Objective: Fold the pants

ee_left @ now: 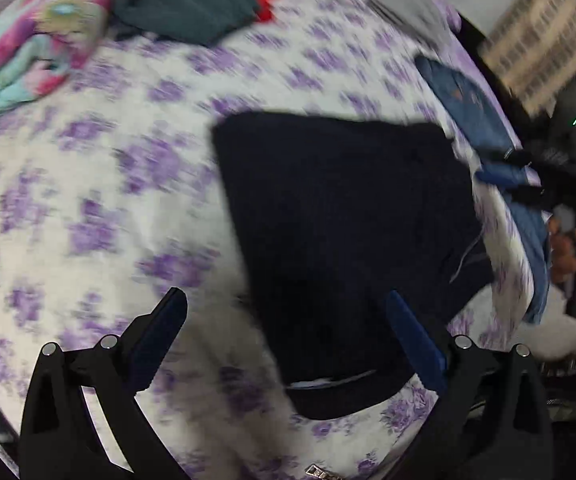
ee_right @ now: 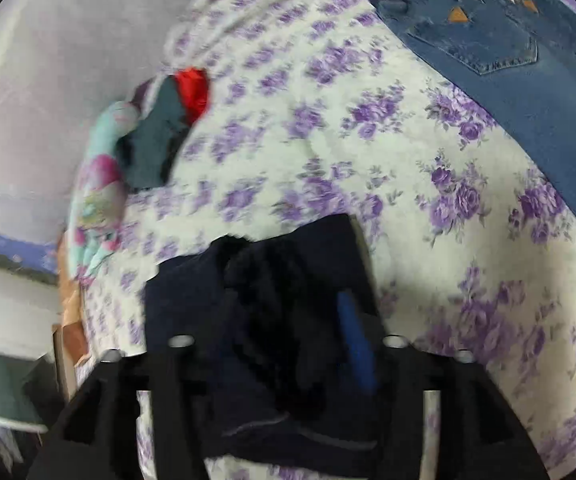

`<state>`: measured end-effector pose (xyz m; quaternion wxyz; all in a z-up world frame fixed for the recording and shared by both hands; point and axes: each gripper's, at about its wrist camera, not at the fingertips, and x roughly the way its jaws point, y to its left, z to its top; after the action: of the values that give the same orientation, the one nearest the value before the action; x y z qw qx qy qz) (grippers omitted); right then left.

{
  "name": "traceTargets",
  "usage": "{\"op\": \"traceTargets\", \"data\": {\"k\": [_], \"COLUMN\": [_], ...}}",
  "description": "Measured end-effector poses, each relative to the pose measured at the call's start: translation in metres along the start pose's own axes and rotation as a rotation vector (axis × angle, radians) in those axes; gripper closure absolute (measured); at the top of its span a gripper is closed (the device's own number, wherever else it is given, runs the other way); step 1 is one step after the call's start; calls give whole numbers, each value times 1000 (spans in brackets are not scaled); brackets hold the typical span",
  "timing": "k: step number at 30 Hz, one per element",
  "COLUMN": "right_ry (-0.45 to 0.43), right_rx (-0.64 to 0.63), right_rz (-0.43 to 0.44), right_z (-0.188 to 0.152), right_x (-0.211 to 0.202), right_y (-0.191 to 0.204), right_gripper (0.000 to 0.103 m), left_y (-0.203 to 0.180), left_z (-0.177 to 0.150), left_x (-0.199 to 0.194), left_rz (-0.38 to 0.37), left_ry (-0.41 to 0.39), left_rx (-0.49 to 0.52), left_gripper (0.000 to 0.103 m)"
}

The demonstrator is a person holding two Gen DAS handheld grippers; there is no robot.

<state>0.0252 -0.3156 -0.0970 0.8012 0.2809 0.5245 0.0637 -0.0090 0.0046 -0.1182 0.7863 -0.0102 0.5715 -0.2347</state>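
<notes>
Fabric of folded dark navy pants [ee_left: 339, 240] lies on the purple-flowered bedspread [ee_left: 100, 184] in the left wrist view, just ahead of the left gripper [ee_left: 286, 304], whose jaws stand wide and empty, with blue jeans [ee_left: 467, 108] beyond to its right. In the right wrist view, the pants [ee_right: 272, 320] sit between the right gripper's [ee_right: 288, 320] blurred jaws; whether they grip the cloth cannot be told, and the jeans [ee_right: 527, 64] lie far ahead to its right.

Both views steeply down, bedspread [ee_left: 88, 200] shared
</notes>
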Motion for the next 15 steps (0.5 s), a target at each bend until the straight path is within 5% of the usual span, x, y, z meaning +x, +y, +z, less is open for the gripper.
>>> {"op": "traceTargets", "data": {"k": [2,7,9,10,12,15], "right_ry": [16,74,105,128,143,81], "right_rx": [-75,-155,-221,-243,-252,-265], "right_rz": [23,-61,-37,-31,8,127], "right_z": [-8,-19,-21,-21,-20,-12], "right_x": [-3,33,52,60,58,9], "right_y": [11,22,35,42,49,64], "right_gripper": [31,30,39,62,77,84], "left_y": [-9,-11,-6,-4,1,6], "left_z": [-3,-5,-7,-8,-9,-11], "left_x": [10,17,18,17,17,12], "left_rz": [23,26,28,27,30,36], "left_ry": [28,44,45,46,51,43], "left_rx": [37,32,18,7,-21,-35], "left_gripper": [6,6,6,6,6,6]}}
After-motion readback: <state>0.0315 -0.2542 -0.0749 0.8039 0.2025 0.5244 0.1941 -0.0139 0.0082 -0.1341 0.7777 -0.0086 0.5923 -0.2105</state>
